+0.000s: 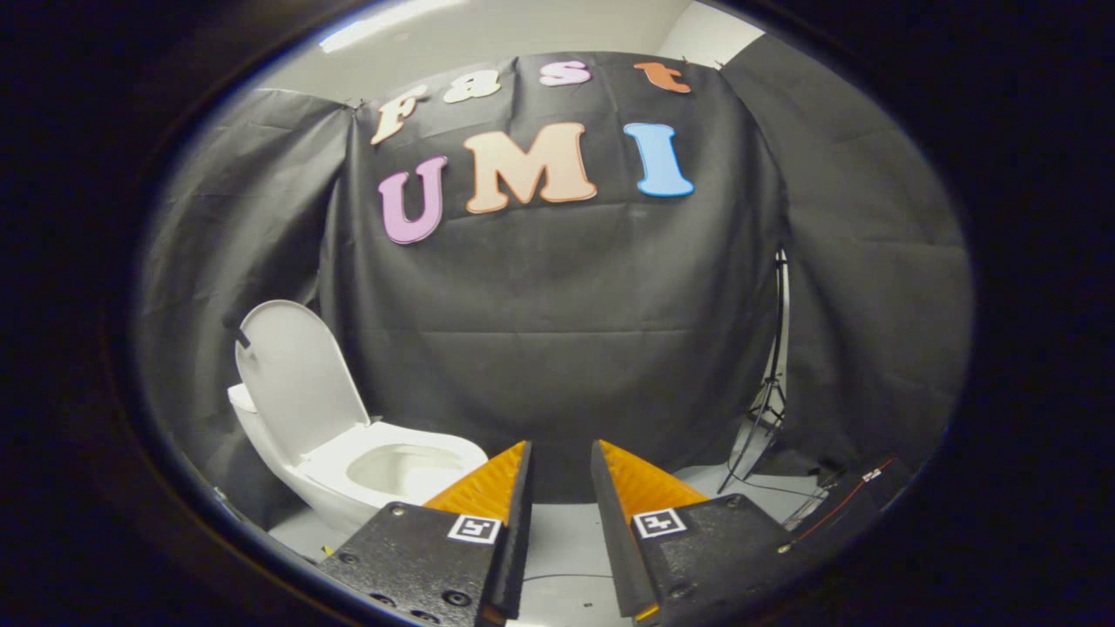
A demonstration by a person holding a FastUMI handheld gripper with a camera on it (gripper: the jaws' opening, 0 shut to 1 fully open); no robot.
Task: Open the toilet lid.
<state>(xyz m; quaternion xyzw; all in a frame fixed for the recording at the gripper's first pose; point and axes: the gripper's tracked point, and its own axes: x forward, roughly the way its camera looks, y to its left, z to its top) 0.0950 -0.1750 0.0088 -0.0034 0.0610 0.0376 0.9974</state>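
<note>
The lid stands raised, leaning back over the rear of the toilet, well ahead of the gripper and off to the left of its fingers. Below the lid the seat lies flat around the open bowl, which sits just beyond and left of the left finger's tip. The fingers are apart with a clear gap between them, holding nothing and touching nothing; pale floor shows through the gap. Straight ahead beyond the fingers hangs the black cloth wall. To the right of the fingers, further off, a thin black stand rises from spread legs against the cloth, with thin cables on the floor near its foot.
</note>
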